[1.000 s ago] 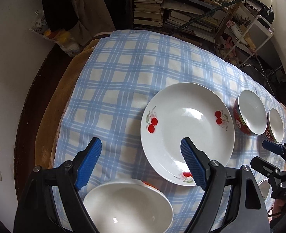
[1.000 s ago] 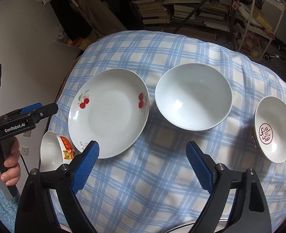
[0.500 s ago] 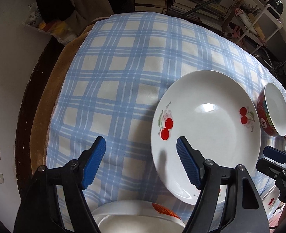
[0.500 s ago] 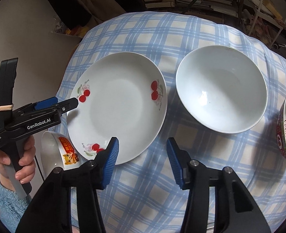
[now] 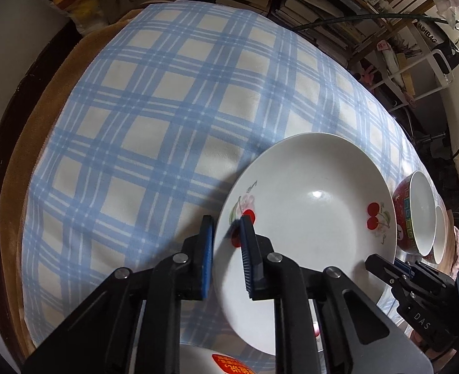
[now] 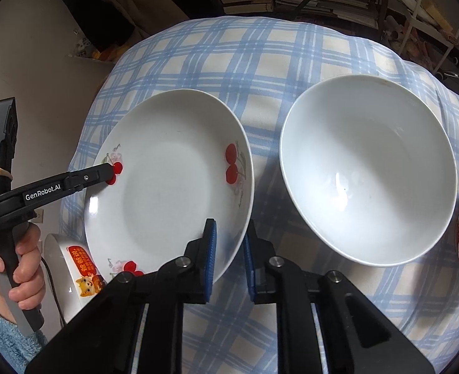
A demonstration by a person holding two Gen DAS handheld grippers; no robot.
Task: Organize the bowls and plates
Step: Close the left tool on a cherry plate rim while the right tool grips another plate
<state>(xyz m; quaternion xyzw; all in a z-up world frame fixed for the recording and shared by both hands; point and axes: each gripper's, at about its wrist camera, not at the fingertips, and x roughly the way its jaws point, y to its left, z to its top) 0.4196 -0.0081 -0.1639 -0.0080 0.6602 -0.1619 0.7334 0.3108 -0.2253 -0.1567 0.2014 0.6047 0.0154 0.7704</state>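
A white deep plate with red cherries (image 5: 310, 218) (image 6: 167, 187) lies on the blue checked tablecloth (image 5: 167, 109). My left gripper (image 5: 225, 222) points steeply down at the plate's left rim by a cherry. Its jaws are closing, one blue pad outside the rim and one inside, and they pinch it. In the right wrist view the left gripper (image 6: 106, 171) has its tip on that rim. My right gripper (image 6: 229, 233) straddles the plate's near right rim, its jaws closing with the rim pinched between them. The right gripper (image 5: 376, 263) also shows at the plate's far side.
A large plain white bowl (image 6: 366, 171) sits right of the plate. Two red-sided bowls (image 5: 416, 218) stand further right. A small white bowl with an orange cat label (image 6: 70, 271) sits at the table's near left edge. A hand (image 6: 20, 268) holds the left tool. Bookshelves line the back.
Both grippers have come down toward the cherry plate. Their jaws went from wide apart to narrow, each now closed around a part of the plate's rim.
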